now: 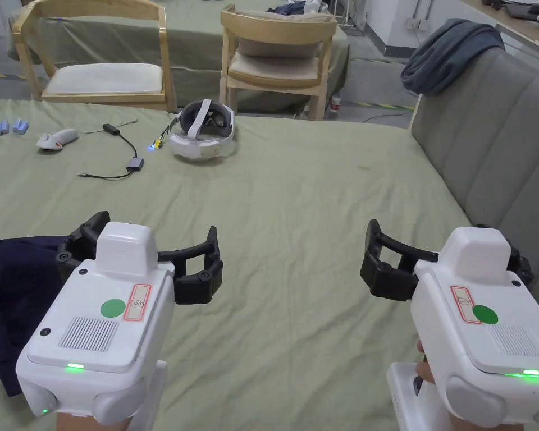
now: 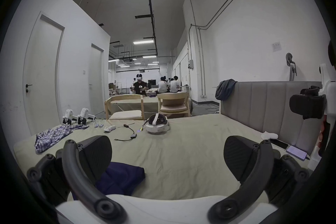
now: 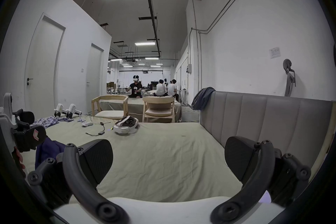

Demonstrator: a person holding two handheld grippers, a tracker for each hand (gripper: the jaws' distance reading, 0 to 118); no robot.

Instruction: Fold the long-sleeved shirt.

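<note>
Olive-green sheet [image 1: 296,224] covers the wide bed where we work. We hold the left gripper [image 1: 145,264] and the right gripper [image 1: 442,264] above it, both with jaws wide apart and empty. Our crumpled dark navy long-sleeved shirt [image 1: 10,292] lies at the left edge, under the left gripper. Farther away rest a white headset [image 1: 202,134] and a black cable adapter [image 1: 132,163], well apart from us.

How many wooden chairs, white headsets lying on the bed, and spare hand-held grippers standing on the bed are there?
Wooden chairs: 2
White headset: 1
Spare hand-held grippers: 2
Total: 5
</note>
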